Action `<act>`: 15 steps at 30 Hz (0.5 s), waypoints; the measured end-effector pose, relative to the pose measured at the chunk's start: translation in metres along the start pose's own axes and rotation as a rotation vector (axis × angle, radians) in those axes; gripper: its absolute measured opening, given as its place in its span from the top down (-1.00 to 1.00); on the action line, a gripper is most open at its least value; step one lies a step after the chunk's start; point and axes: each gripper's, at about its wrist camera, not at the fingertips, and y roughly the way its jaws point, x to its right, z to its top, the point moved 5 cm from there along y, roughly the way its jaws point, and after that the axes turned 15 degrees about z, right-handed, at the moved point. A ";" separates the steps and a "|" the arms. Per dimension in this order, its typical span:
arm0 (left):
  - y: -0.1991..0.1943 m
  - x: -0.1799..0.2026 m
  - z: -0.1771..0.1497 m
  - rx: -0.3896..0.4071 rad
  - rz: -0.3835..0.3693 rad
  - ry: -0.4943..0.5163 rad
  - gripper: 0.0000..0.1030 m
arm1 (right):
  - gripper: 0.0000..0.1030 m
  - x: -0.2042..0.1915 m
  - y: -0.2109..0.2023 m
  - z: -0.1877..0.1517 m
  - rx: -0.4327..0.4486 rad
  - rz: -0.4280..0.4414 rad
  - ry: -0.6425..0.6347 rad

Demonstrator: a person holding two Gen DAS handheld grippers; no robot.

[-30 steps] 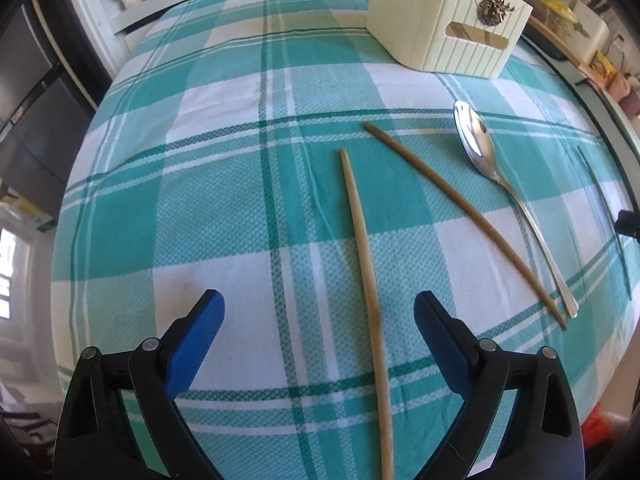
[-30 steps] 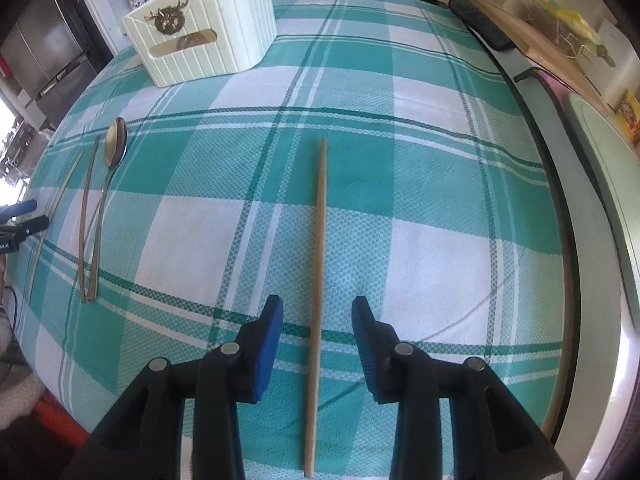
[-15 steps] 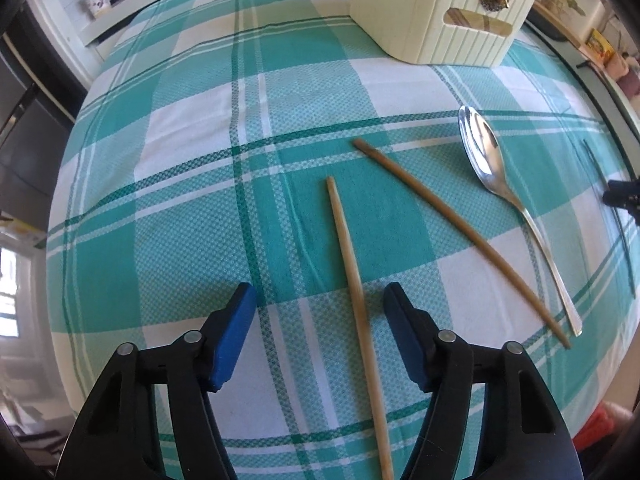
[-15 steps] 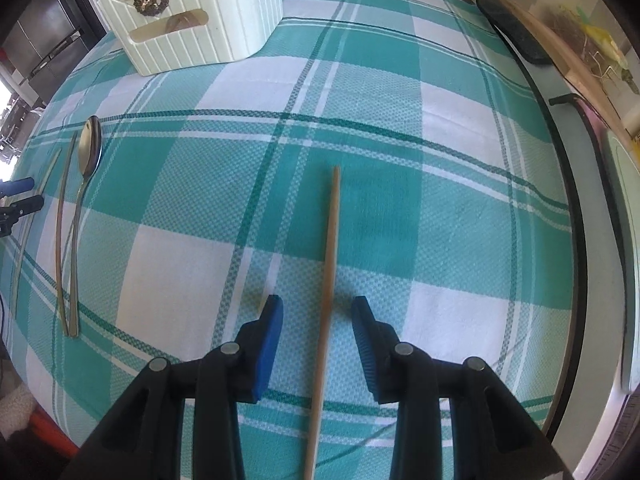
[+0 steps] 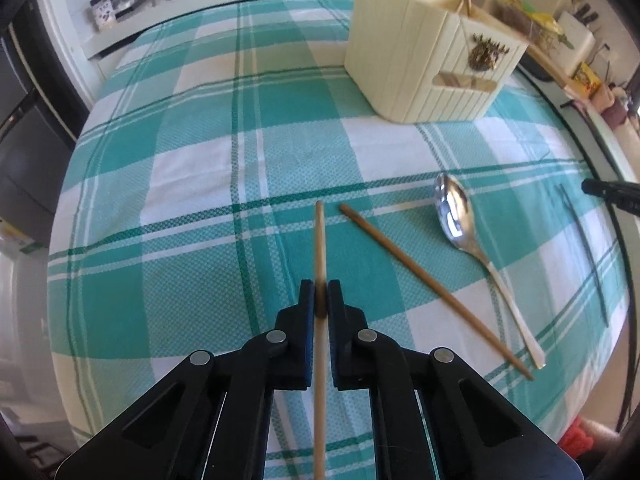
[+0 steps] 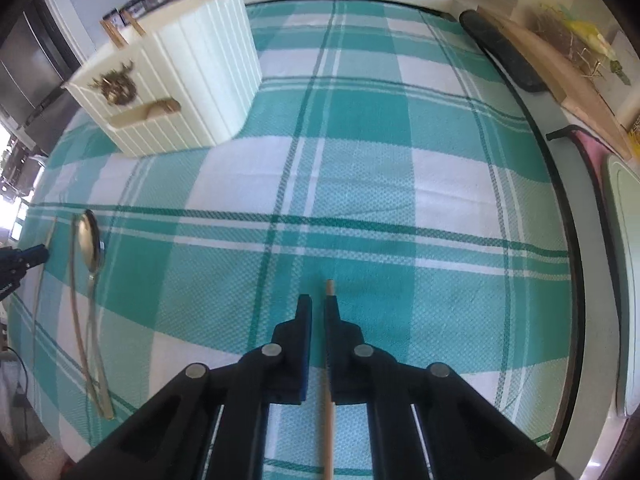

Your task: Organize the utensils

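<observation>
Wooden chopsticks are gripped by both grippers over a bench covered by a teal and white checked cloth (image 5: pixel 192 184). In the left wrist view, the left gripper (image 5: pixel 321 292) is seen closed on a pale chopstick (image 5: pixel 319 240), which is pinched between the fingers (image 5: pixel 306 296) and points forward toward the far edge. Just to its right, a darker chopstick (image 5: pixel 432 288) is laid diagonally on the cloth, and beside that a metal spoon (image 5: pixel 472 248) is rested with its bowl toward the cream ribbed utensil holder (image 5: pixel 420 64), which is stood at the far right of the cloth; sticks are seen rising from its top. In the right wrist view, the right gripper (image 6: pixel 318 308) is seen closed on another chopstick (image 6: pixel 329 292), whose tip is shown just past the fingers (image 6: pixel 333 312). The holder (image 6: pixel 192 84) is placed at the far left there, well apart from the gripper
</observation>
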 end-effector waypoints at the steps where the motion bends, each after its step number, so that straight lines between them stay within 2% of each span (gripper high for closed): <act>1: -0.013 -0.003 0.001 0.031 -0.007 -0.008 0.91 | 0.88 -0.007 -0.011 -0.002 0.030 0.015 -0.005; 10: -0.131 -0.030 0.005 0.314 -0.128 -0.094 0.91 | 0.88 -0.066 -0.131 -0.015 0.310 0.080 -0.155; 13: -0.151 -0.033 0.007 0.367 -0.148 -0.098 0.91 | 0.88 -0.075 -0.152 -0.023 0.383 0.088 -0.178; 15: -0.152 -0.035 0.009 0.370 -0.144 -0.101 0.91 | 0.88 -0.080 -0.153 -0.022 0.365 0.064 -0.212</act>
